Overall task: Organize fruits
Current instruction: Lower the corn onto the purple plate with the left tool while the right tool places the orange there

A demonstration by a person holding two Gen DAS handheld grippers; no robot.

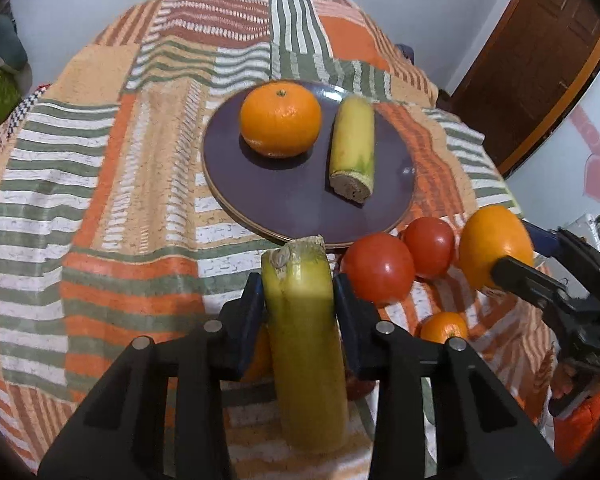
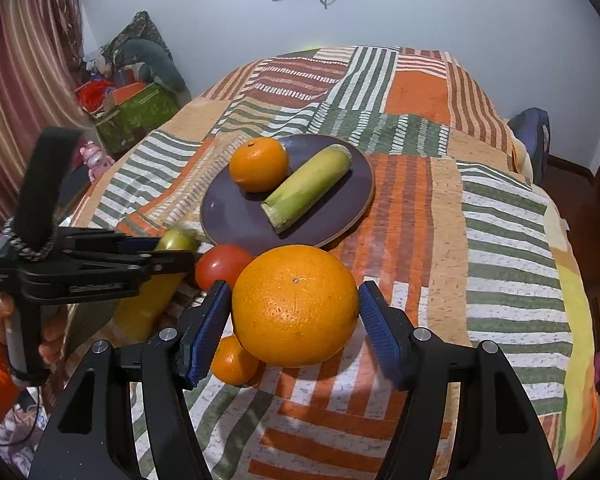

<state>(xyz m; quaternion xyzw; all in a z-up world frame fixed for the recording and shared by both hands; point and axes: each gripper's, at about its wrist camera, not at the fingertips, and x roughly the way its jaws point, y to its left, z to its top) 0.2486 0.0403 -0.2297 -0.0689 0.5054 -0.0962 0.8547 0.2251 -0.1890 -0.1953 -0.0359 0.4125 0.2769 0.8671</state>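
Purple plate [image 1: 300,216] near the bed's middle already carries a mandarin [image 1: 280,119] and one banana piece [image 1: 352,148]. Your left gripper [image 1: 298,300] pinches the second banana piece [image 1: 304,340] at its near rim, while your right gripper [image 2: 296,320] clasps the big orange [image 2: 296,306], both presumably headed there.

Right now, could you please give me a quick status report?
Left gripper on a banana piece. Right gripper on the big orange. Plate has room; tomatoes beside it.
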